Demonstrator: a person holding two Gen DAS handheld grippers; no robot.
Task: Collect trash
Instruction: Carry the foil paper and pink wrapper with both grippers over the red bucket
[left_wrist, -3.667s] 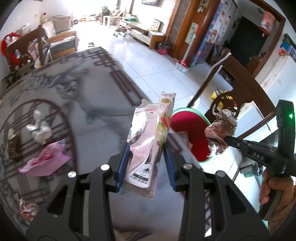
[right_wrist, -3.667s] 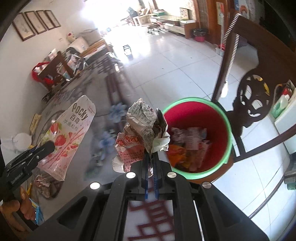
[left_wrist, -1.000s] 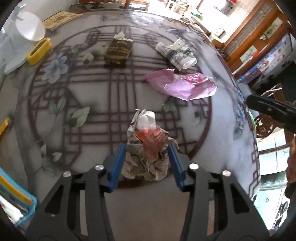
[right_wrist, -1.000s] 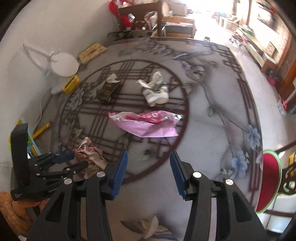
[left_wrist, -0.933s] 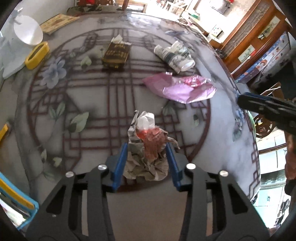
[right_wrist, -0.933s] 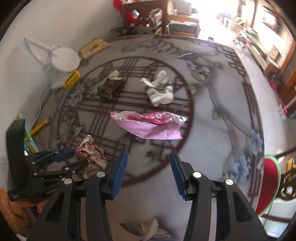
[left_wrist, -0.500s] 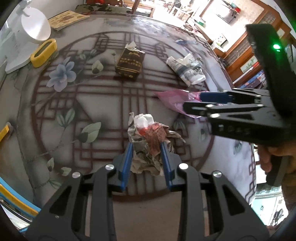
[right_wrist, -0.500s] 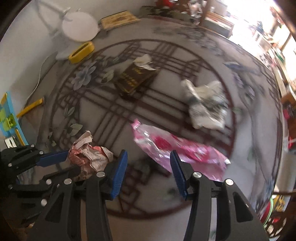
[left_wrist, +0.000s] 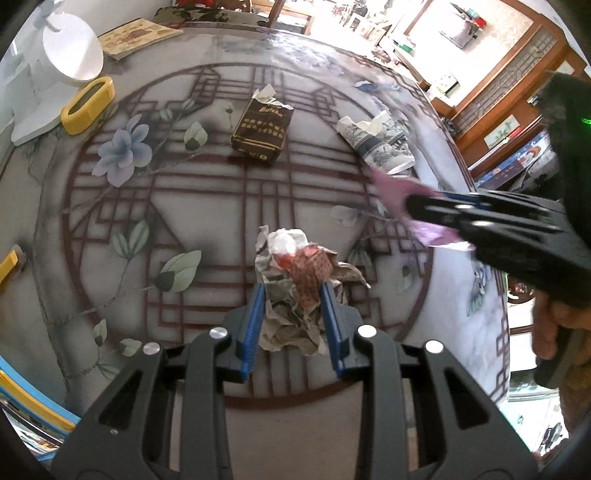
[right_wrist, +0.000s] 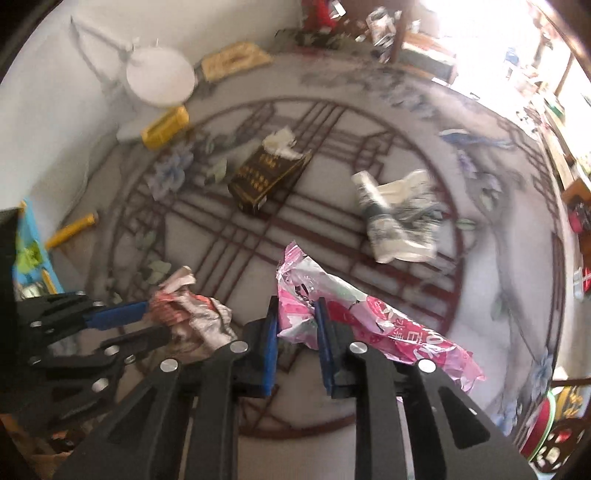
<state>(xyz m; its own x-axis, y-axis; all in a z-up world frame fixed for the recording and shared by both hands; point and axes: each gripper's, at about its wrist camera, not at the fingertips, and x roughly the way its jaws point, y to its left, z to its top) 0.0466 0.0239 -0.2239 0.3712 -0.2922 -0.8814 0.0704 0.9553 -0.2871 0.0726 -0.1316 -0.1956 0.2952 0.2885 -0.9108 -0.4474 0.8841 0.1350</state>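
In the left wrist view my left gripper (left_wrist: 291, 295) is shut on a crumpled wad of paper and red wrapper (left_wrist: 295, 273), held just over the patterned table (left_wrist: 207, 206). The right wrist view shows the same wad (right_wrist: 192, 314) in the left gripper (right_wrist: 159, 321). My right gripper (right_wrist: 297, 306) has its jaws closing on the near end of a pink plastic wrapper (right_wrist: 369, 314), which bunches between the blue pads; the rest of it trails to the right. From the left wrist view the right gripper (left_wrist: 413, 210) reaches in from the right, with the pink wrapper (left_wrist: 388, 188) blurred at its tips.
A dark brown tissue pack (left_wrist: 262, 129) and a crumpled blue-and-white wrapper (left_wrist: 380, 144) lie further back on the table. A white round stand (left_wrist: 70, 55), a yellow holder (left_wrist: 86, 105) and a book (left_wrist: 140, 35) sit at the far left. A red bin with a green rim (right_wrist: 543, 424) stands past the table's right edge.
My right gripper has come in over the pink wrapper's end and its jaws have narrowed onto it. The left gripper's jaws closed tighter on the wad and it barely moved.
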